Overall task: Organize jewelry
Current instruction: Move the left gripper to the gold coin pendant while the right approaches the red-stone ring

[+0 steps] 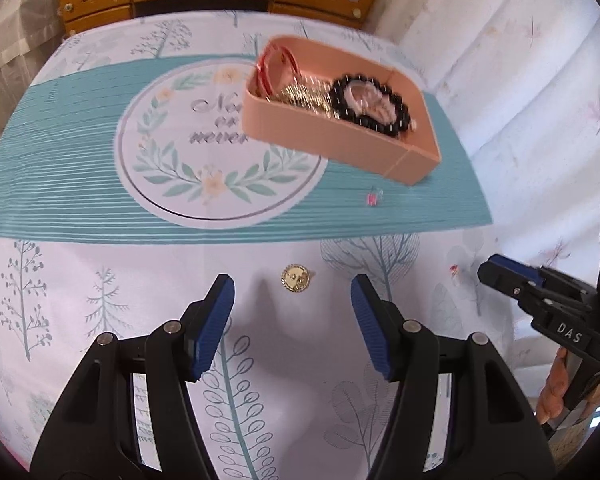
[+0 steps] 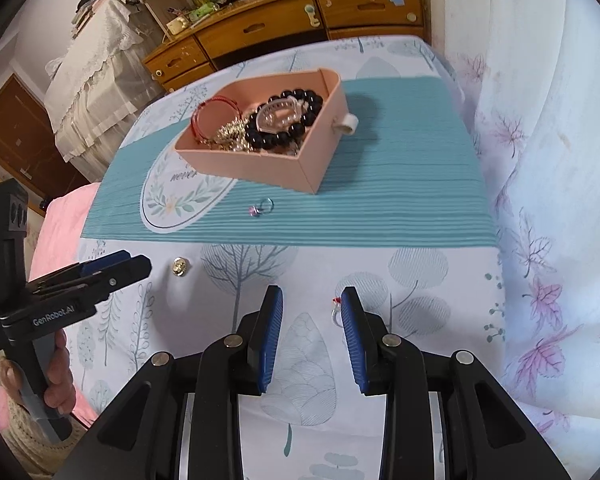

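A pink jewelry box (image 1: pixel 332 136) (image 2: pixel 260 164) stands on the teal mat and holds a black bead bracelet (image 1: pixel 370 104) (image 2: pixel 288 128), a red bangle (image 2: pixel 216 114) and gold chains. A round gold brooch (image 1: pixel 295 278) (image 2: pixel 179 266) lies on the cloth just ahead of my open left gripper (image 1: pixel 292 292). A pink-stone ring (image 1: pixel 372 198) (image 2: pixel 260 207) lies on the mat in front of the box. A small ring with a red stone (image 2: pixel 335 311) (image 1: pixel 454 270) lies by the right finger of my open right gripper (image 2: pixel 312 300).
The table has a white cloth with tree prints and a teal mat (image 2: pixel 380 216) with a round wreath design (image 1: pixel 220 152). A wooden dresser (image 2: pixel 300 24) stands behind. A flowered curtain (image 2: pixel 540 200) hangs at the right. Pink bedding (image 2: pixel 60 232) lies at the left.
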The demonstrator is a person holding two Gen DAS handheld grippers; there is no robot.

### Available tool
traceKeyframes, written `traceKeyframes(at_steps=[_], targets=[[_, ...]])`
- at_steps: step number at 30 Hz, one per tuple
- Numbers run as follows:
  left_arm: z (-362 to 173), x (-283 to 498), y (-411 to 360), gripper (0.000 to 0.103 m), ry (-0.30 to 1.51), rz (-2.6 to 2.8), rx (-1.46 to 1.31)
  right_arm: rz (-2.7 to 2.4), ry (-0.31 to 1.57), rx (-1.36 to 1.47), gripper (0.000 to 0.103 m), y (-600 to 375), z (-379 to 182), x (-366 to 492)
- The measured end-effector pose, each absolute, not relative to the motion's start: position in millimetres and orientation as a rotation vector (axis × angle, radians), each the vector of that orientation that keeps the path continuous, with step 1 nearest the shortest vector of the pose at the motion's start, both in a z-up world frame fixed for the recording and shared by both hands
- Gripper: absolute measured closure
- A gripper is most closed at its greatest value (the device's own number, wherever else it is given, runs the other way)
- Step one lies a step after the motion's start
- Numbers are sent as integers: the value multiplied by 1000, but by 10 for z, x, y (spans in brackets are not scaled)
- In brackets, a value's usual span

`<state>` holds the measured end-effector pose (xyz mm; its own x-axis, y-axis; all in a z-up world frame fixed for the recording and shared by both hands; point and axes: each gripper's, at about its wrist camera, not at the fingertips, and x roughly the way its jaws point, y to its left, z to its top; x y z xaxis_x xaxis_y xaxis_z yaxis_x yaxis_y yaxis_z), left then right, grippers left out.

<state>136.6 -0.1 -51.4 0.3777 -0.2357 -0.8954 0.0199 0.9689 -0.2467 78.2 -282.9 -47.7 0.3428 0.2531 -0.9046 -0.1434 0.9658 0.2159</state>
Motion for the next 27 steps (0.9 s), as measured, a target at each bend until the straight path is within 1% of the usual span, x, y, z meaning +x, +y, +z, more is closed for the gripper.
traceKeyframes(at_steps=[7,9,11,13,15,17,23,25,27], targets=[[-709,1595,-219,52,1289,-214,-68,262,1229,127,73,-2828,-628,851],[-748,1656,-235,59,1314,-217,-61,262,1227,131,73,-2840,-630,856],[-776,1704,-250,62,1334,-224,-57,262,1228,130,73,-2843,-628,853],[-793,1735,-273,63,1342,-232,-47,260,1230,132,73,-2849,-634,867],[-810,1759,-303,68,1347,-231,-29,260,1230,132,73,-2853,-634,871],[-830,1777,-330,70,1353,-231,-19,261,1231,133,73,-2850,-641,881],[-853,1796,-411,74,1348,-229,8,266,1224,132,73,-2821,-639,886],[-857,1803,-416,79,1347,-218,12,266,1221,132,73,-2823,-642,875],[-861,1806,-415,86,1349,-211,13,265,1223,134,73,-2820,-640,878]])
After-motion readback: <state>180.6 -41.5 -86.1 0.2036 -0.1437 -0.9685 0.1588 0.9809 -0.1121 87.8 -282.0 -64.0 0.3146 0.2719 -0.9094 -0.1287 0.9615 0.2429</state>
